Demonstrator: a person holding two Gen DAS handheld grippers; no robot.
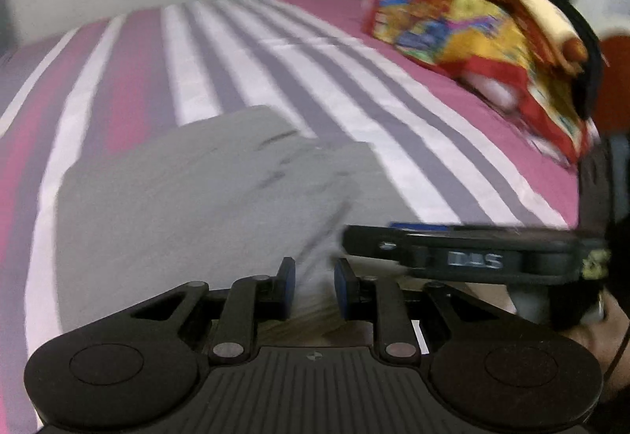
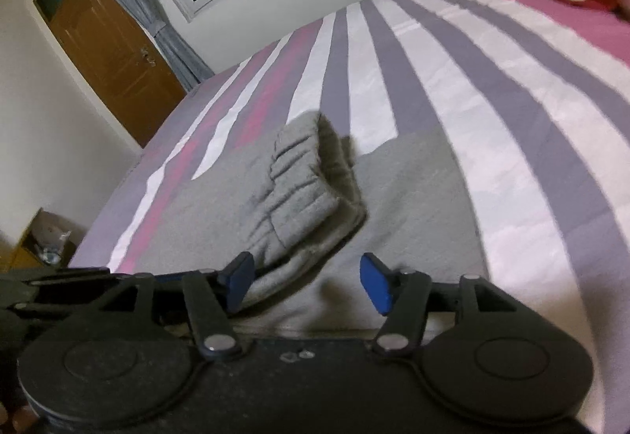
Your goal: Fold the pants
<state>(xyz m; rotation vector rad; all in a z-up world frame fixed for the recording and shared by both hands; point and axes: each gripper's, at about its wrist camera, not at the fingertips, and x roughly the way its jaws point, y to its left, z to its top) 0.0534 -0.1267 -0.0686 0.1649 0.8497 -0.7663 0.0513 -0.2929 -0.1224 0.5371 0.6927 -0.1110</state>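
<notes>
On the striped bed, grey pants lie spread flat, their gathered waistband doubled back on top. Left tongs are clamped on a pinch of grey cloth; right tongs stand apart, waistband edge loose between them. Beyond the pants sits a bright folded blanket pile.

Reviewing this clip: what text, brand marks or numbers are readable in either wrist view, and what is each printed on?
"DAS": raised letters on the side of the right gripper, seen from the left wrist view; blurred, so the reading is tentative.
The colourful printed fabric on the striped bed: pattern too blurred to read.
Right wrist view: no text.
</notes>
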